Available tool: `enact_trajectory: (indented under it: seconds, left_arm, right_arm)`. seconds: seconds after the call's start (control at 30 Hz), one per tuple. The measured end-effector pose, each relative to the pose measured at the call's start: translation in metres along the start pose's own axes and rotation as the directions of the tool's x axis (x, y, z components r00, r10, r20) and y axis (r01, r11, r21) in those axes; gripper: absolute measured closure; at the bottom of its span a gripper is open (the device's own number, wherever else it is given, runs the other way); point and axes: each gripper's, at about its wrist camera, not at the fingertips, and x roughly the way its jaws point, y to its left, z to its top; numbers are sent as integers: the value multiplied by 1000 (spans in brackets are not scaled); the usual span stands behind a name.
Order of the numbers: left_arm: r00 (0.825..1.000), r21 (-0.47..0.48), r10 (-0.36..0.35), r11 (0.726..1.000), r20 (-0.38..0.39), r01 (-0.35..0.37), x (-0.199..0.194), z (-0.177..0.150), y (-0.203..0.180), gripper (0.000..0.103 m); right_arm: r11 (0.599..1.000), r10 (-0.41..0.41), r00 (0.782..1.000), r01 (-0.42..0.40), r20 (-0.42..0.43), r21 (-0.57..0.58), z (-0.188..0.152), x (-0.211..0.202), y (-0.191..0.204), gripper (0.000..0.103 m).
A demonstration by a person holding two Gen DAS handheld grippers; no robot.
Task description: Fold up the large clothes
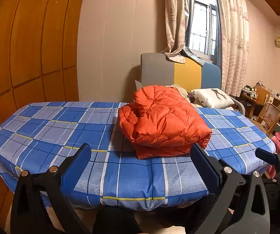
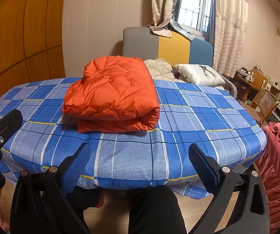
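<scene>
Orange puffer jacket lies folded in a thick bundle on the blue plaid bed, elastic hem facing the near edge. Behind the jacket: cream quilted garment and white pillow by the headboard. Left gripper and right gripper are near the jacket's hem side, apart from it, jaws wide, empty.

Both wrist cameras sit low at the foot of the bed, facing along it toward the headboard and window. The left view looks from slightly left, the right view from slightly right and a little higher. Both share the jacket, pillow and wardrobe, seen from near the bed's edge.
</scene>
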Motion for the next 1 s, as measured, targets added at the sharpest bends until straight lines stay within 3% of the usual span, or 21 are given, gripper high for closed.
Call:
enact_trajectory:
  seconds: [0.57,0.7,0.77,0.83,1.0]
  left_arm:
    - [1000,13,7,1000,11,-7,-4,1,-2,2]
    - [1000,15,-24,1000,-2,24,-2,1,-1,9]
    - [1000,4,-21,1000,-10,21,0,1,1,8]
    - [999,1,-22,1000,-25,22,1,1,0,2]
    - [999,2,-4,1000,-42,4,4,-1,0,2]
  right_arm:
    - [1000,5,1000,-5,-12,3,-1,3,-4,3]
    - [1000,5,1000,-5,-17,5,-3,4,-5,3]
    - [1000,5,1000,-5,-19,5,-3,5,-7,3]
    - [1000,4,1000,-4,-19,8,-3,5,-9,3]
    - [1000,6,1000,-6,-17,9,-3,4,-11,3]
